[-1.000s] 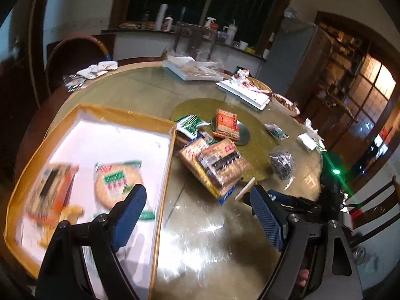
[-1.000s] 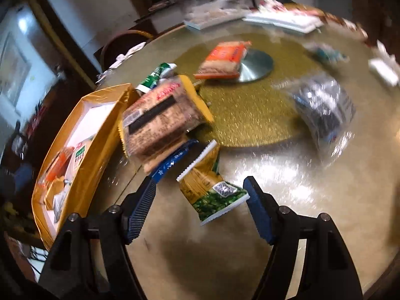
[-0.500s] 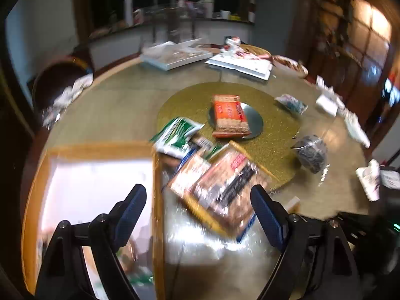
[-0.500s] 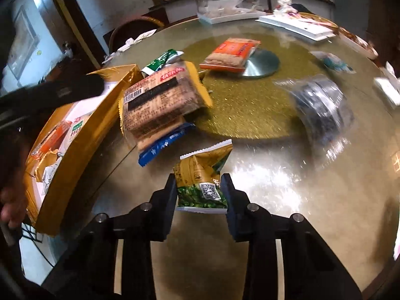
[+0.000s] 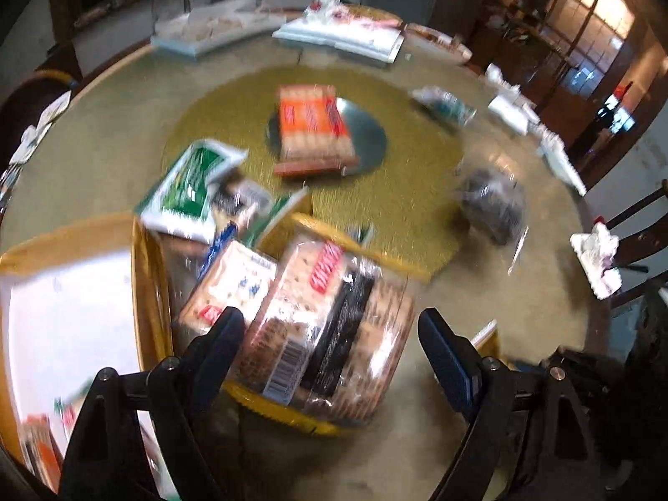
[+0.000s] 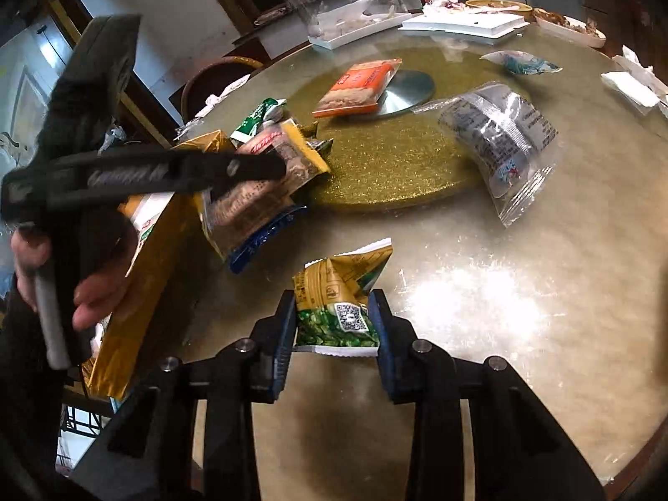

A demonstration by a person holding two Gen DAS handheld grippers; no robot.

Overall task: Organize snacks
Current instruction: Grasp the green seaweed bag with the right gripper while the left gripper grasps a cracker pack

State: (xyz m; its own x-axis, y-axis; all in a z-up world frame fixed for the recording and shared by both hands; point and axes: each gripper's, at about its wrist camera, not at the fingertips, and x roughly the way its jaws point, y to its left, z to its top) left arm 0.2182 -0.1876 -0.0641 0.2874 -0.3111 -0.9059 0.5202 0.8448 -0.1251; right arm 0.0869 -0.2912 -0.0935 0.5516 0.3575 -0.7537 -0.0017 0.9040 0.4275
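My right gripper point(image 6: 332, 325) is shut on a green and yellow snack packet point(image 6: 340, 292) at the near part of the round table. My left gripper point(image 5: 330, 340) is open, its jaws either side of a clear-wrapped cracker pack point(image 5: 330, 334) that lies on a yellow packet beside the gold box point(image 5: 146, 292). In the right wrist view the left gripper point(image 6: 250, 167) reaches over that pile point(image 6: 259, 192). An orange biscuit pack point(image 5: 313, 129) lies on the silver disc, a green-white packet point(image 5: 192, 188) near the box.
A clear bag of dark snacks point(image 6: 501, 142) lies on the right of the gold turntable point(image 6: 396, 158). White trays point(image 6: 459, 23) and tissues point(image 6: 634, 83) sit at the far and right edges. The gold box point(image 6: 137, 275) stands at the left table edge.
My right gripper closed on the green and yellow packet. My left gripper swung from the box over to the cracker pile and came down around the cracker pack.
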